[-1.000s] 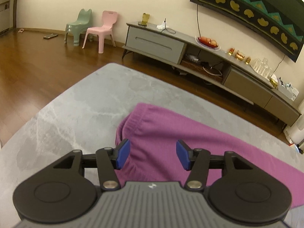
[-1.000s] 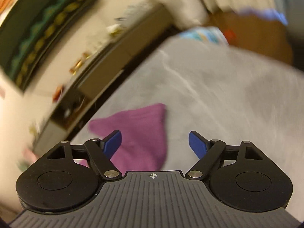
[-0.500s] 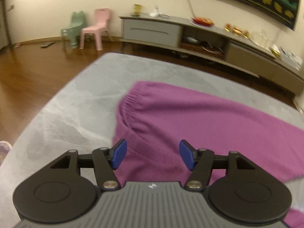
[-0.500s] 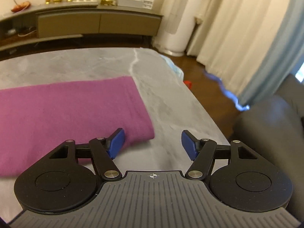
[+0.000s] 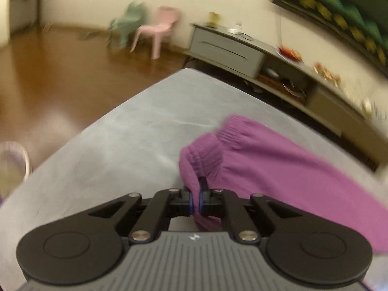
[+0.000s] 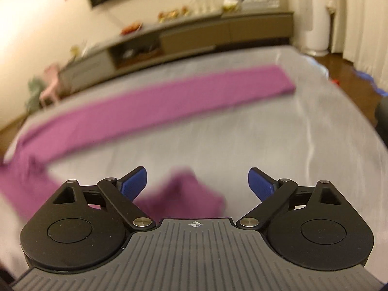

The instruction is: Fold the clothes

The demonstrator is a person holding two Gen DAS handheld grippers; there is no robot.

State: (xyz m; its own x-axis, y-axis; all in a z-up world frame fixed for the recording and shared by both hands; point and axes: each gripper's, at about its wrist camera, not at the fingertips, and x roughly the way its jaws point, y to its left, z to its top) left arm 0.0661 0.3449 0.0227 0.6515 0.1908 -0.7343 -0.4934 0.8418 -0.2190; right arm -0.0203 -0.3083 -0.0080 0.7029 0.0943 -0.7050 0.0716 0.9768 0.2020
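Left wrist view: my left claw (image 5: 195, 200) has just clamped onto the purple trousers (image 5: 278, 167) at the waistband, on the grey table (image 5: 126, 145).
Right claw (image 6: 197, 184): fingers apart, just opened wider, above the table beside a trouser leg, holding nothing.

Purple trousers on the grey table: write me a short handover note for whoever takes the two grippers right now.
Left gripper: jaws have just closed, shut on the waistband end of the purple trousers.
Right gripper: jaws have just opened wide, nothing between the pads; it hangs above a loose bit of trouser fabric.
Things: one leg lies stretched out along the grey table; the waist end is bunched near the left gripper.
Done: the waist is gripped; no finished fold is visible.
Left: take hold with the right gripper, then probably fold and flatten the garment.
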